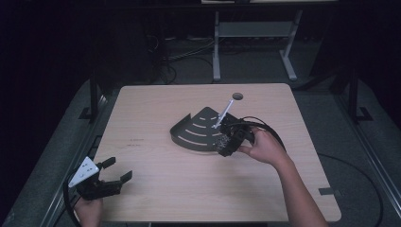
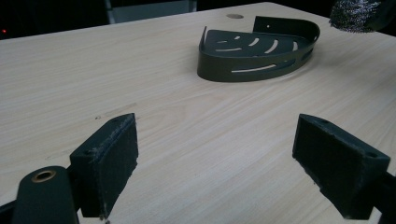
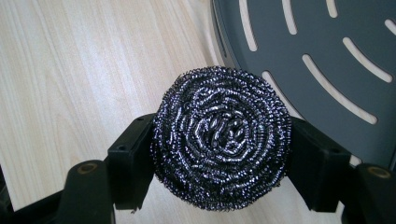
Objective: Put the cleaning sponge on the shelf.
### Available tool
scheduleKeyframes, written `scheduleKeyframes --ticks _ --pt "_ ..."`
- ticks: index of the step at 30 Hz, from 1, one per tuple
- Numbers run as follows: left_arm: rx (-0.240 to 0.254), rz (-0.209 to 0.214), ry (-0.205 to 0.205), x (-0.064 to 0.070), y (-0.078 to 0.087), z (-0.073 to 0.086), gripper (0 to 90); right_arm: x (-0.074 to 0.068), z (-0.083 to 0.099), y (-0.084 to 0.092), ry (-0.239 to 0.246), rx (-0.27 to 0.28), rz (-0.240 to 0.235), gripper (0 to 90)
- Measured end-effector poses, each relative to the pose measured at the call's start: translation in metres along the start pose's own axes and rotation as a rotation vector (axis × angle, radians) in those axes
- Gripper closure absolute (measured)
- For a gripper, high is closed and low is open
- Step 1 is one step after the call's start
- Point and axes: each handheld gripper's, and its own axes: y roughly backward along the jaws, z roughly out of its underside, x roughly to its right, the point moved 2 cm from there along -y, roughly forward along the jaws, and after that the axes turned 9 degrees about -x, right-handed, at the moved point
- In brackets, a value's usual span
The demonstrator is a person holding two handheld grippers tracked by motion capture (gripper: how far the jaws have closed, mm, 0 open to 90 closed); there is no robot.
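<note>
1. Right gripper (image 3: 219, 154) clamping steel scourer (image 3: 220, 137) at corner rack (image 3: 327, 51) rim.
2. Left gripper (image 2: 217, 158) idling wide open, empty.
3. Risking springy wool slipping, landing outside the rack.

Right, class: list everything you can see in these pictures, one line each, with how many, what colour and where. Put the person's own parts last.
Table: one, light wood, centre of the high view.
Corner shelf: one, dark grey with curved slots, on the table right of centre.
Steel wool scrubber: one, silvery, held between the right gripper's fingers at the shelf's edge.
Stick: one, white, slanting up near the shelf's far side; too small to identify.
Table hole: one, round, far edge.
Frame: one, white, on the floor beyond the table.
Left gripper: black, near-left corner, open, holding nothing.
Right gripper: black, closed on the scrubber.
Hands: two, one per gripper.
</note>
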Motion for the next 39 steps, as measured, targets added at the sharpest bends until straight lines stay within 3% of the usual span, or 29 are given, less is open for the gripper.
scheduleKeyframes --ticks 39 --pt "0.005 -0.004 0.011 -0.003 0.000 0.000 13.7 0.033 -0.037 0.007 0.002 -0.033 -0.022 30.1"
